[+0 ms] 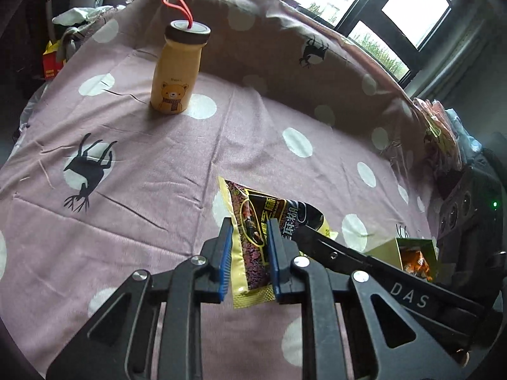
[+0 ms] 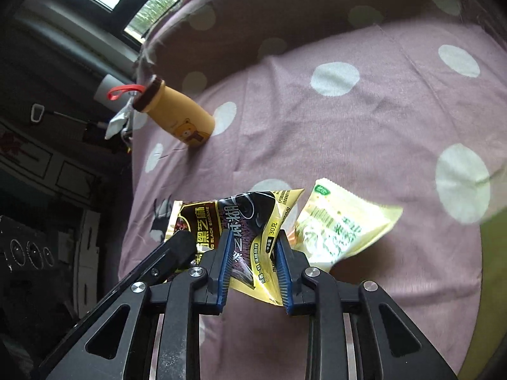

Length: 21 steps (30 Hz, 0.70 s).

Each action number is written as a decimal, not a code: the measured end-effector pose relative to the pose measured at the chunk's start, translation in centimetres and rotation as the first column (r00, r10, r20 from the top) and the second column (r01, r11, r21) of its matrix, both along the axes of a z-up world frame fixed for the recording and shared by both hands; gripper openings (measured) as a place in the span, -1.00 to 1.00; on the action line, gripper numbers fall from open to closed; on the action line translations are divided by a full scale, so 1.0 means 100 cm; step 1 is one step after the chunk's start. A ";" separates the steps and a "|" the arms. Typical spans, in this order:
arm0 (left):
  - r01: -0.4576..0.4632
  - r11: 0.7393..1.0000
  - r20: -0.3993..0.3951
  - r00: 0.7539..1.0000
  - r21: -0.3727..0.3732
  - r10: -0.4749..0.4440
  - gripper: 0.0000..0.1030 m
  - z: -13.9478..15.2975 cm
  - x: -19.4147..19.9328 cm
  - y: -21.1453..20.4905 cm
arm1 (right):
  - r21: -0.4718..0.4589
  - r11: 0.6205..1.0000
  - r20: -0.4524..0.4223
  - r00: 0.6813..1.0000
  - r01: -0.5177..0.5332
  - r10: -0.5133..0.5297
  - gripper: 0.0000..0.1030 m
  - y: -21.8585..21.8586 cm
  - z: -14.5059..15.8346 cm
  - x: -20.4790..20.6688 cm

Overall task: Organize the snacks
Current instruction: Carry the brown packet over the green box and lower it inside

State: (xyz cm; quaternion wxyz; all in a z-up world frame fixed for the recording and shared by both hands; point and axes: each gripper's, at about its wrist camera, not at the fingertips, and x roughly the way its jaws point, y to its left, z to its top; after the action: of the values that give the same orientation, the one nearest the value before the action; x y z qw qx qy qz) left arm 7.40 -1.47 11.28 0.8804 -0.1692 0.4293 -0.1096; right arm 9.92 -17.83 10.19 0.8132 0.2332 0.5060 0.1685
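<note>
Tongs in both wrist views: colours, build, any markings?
Both alike. Left tongs and right tongs: matte black frames with triangular cut-outs, silver round pivot screws, two fingers faced with ribbed blue pads. The right tongs' black arm, seen from the left wrist, carries white "DAS" lettering. No cables or sleeves visible.

The right gripper [image 2: 253, 237] pinches a crinkled black-and-yellow foil sesame sachet [image 2: 234, 218] between its blue pads; the left gripper's black finger [image 2: 177, 247] touches the sachet's other end; a pale yellow-green snack packet [image 2: 339, 224] lies just beside; a yellow bear-print bottle [image 2: 177, 117] stands near the edge of the mauve polka-dot cloth [image 2: 364, 133].
</note>
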 end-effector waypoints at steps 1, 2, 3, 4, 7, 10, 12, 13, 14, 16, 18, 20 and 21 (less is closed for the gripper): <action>0.006 1.000 0.012 1.000 0.005 -0.006 -0.66 0.003 -0.008 -0.004 | 0.008 1.000 0.016 1.000 0.009 -0.009 -0.43 -0.001 0.005 -0.010; 0.013 1.000 0.025 1.000 0.009 -0.013 -0.66 0.006 -0.015 -0.008 | 0.015 1.000 0.029 0.999 0.021 -0.022 -0.43 -0.003 0.009 -0.019; 0.024 1.000 0.037 0.999 0.012 -0.024 -0.66 0.011 -0.023 -0.013 | 0.027 0.999 0.042 0.998 0.035 -0.036 -0.43 -0.008 0.012 -0.029; 0.036 0.999 0.050 0.998 0.014 -0.036 -0.66 0.015 -0.028 -0.018 | 0.046 0.998 0.056 0.997 0.048 -0.051 -0.43 -0.012 0.015 -0.038; 0.080 0.996 0.087 0.993 0.031 -0.082 -0.66 0.027 -0.041 -0.036 | 0.094 0.991 0.083 0.991 0.097 -0.104 -0.43 -0.030 0.021 -0.062; 0.123 0.992 0.124 0.984 0.019 -0.125 -0.63 0.038 -0.049 -0.051 | 0.101 0.988 0.124 0.984 0.118 -0.130 -0.43 -0.048 0.031 -0.075; 0.151 0.988 0.143 0.978 0.017 -0.152 -0.63 0.045 -0.050 -0.064 | 0.095 0.986 0.144 0.978 0.140 -0.153 -0.43 -0.059 0.039 -0.081; 0.169 0.985 0.157 0.973 0.023 -0.170 -0.63 0.049 -0.051 -0.072 | 0.088 0.984 0.153 0.974 0.155 -0.167 -0.43 -0.064 0.043 -0.085; 0.189 0.982 0.173 0.966 0.029 -0.191 -0.63 0.052 -0.052 -0.081 | 0.077 0.983 0.166 0.970 0.169 -0.180 -0.43 -0.070 0.046 -0.088; 0.229 0.973 0.196 0.953 0.036 -0.232 -0.63 0.057 -0.054 -0.098 | 0.063 0.976 0.183 0.960 0.206 -0.214 -0.43 -0.082 0.050 -0.095; 0.269 0.962 0.209 0.940 0.038 -0.271 -0.63 0.061 -0.055 -0.115 | 0.073 0.964 0.194 0.945 0.254 -0.264 -0.43 -0.099 0.053 -0.102; 0.314 0.949 0.213 0.925 0.037 -0.314 -0.63 0.061 -0.055 -0.132 | 0.088 0.951 0.193 0.932 0.296 -0.308 -0.43 -0.118 0.055 -0.111; 0.337 0.941 0.213 0.917 0.032 -0.336 -0.63 0.060 -0.054 -0.141 | 0.092 0.943 0.193 0.923 0.320 -0.332 -0.43 -0.128 0.055 -0.115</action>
State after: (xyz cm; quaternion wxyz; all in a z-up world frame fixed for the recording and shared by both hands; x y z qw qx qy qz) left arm 1.99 -15.55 17.28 0.8893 -0.0821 0.3536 -0.2782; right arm -1.59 -30.61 15.74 0.8705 0.3192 0.3682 0.0691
